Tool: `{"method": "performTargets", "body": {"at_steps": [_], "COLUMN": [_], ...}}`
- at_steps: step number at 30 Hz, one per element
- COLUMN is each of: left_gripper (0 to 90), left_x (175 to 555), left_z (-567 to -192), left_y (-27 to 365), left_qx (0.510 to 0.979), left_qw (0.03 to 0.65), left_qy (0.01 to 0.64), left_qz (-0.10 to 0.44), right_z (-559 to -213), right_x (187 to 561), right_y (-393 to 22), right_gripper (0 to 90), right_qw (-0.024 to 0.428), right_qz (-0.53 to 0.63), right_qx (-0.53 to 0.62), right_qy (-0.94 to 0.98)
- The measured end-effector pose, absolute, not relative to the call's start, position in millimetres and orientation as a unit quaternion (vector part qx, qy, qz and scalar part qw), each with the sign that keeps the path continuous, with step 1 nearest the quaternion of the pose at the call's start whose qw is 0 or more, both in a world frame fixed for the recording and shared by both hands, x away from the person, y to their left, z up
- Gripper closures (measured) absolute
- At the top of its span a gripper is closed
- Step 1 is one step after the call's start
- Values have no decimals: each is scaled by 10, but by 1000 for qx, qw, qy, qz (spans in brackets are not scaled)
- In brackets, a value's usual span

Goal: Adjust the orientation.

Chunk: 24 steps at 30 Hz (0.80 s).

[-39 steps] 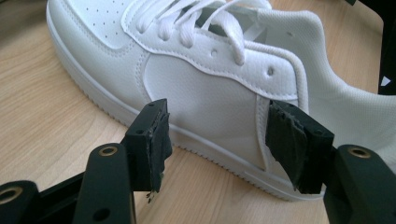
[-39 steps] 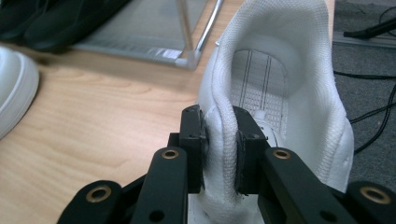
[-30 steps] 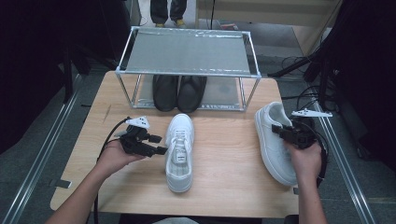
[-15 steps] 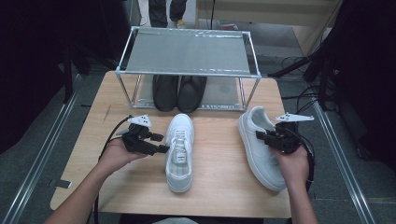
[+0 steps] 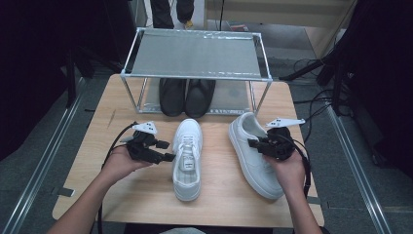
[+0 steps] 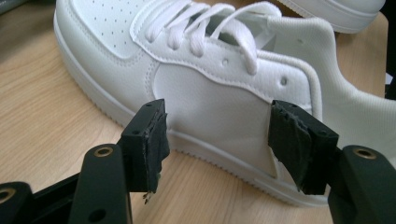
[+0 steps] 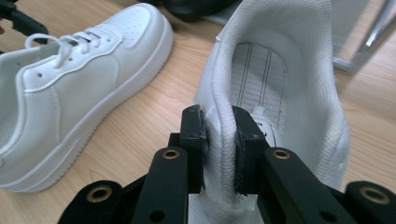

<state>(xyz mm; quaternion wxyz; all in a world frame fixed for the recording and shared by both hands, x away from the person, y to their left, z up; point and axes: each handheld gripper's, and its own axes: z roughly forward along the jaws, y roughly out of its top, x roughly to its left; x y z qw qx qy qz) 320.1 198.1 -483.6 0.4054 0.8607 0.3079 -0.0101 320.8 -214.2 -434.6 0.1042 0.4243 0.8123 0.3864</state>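
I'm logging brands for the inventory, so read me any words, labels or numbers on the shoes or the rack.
None can be read.
White lace-up leather sneaker: no lettering visible.
White sneaker held by the right tool: small dark mark on its insole, too blurred to read.
Black shoes and metal rack: no text.

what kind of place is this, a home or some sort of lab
Probably a lab or recording workspace, not a home: a bare wooden table with a metal shoe rack, cables trailing over the grey floor, and dark equipment stands around it.
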Motion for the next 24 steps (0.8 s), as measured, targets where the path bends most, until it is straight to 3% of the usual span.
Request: {"method": "performTargets", "body": {"at_steps": [24], "left_gripper": [375], "left_x": [2884], "left_z": [-4852], "left_y": [2307], "left_qx": [841], "left_qw": [411], "left_qy": [351], "left_qz": [17], "right_z": [-4490], "right_x": [3483], "right_y": [-1554], "right_gripper": [786], "right_qw": [64], "right_qz": [366], "right_qx": [359], "right_qy": [856]}}
